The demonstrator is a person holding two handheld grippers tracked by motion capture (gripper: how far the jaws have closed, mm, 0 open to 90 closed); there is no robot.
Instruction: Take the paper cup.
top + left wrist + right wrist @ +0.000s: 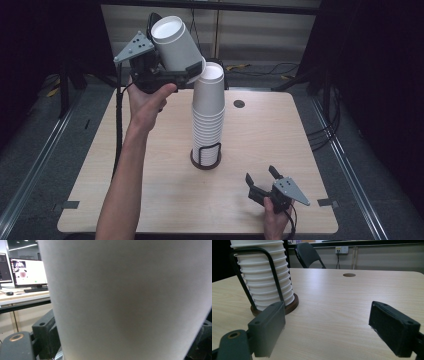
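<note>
A light wood-grain worktop (150, 200) with rounded corners carries 1 round dark base (205, 163) near its middle, holding a tall stack of white cups (207, 122) inside a black wire frame. A small round hole (239, 104) sits towards the far edge.

Pale wooden table (280, 130) with a round hole (239, 104), grey floor (30, 145), black chair (308, 255), lit monitor (28, 272)
</note>
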